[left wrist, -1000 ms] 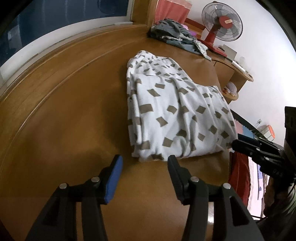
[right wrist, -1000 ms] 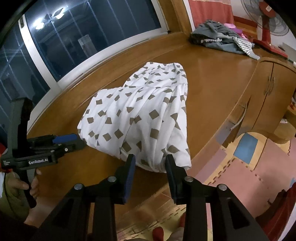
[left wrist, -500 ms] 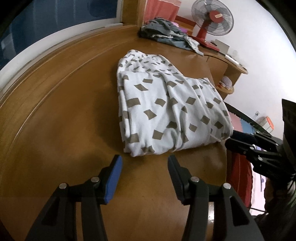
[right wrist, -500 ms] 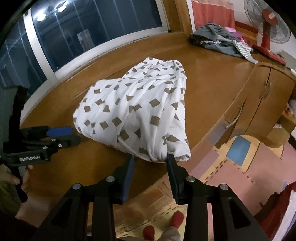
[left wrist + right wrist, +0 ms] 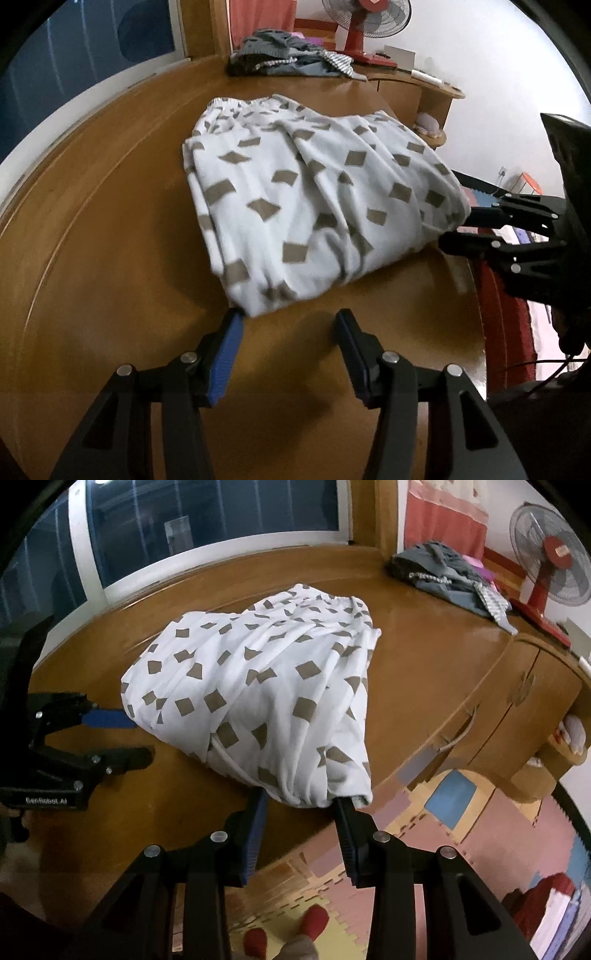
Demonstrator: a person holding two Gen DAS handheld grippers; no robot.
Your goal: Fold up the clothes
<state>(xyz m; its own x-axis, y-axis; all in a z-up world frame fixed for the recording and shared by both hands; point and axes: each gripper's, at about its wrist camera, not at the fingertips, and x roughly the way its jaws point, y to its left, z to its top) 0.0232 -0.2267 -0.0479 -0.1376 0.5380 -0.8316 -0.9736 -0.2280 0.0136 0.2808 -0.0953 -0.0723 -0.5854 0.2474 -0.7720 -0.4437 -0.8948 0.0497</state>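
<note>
White patterned garment (image 5: 314,206) sits at worktop (image 5: 110,258) front edge. My left gripper (image 5: 288,325) and right gripper (image 5: 299,805) gape, nothing pinched; bunched corner could slip off edge if I close shallow.

We were in a home, likely a bedroom. A long wooden worktop (image 5: 424,672) ran beneath a dark night window (image 5: 207,524), with cupboard doors and a drawer (image 5: 517,701) built in under it. A red fan (image 5: 546,568) stood at the far end beside a heap of clothes (image 5: 443,572), a pink curtain (image 5: 439,517) hung behind, and coloured foam mats (image 5: 461,834) covered the floor.
</note>
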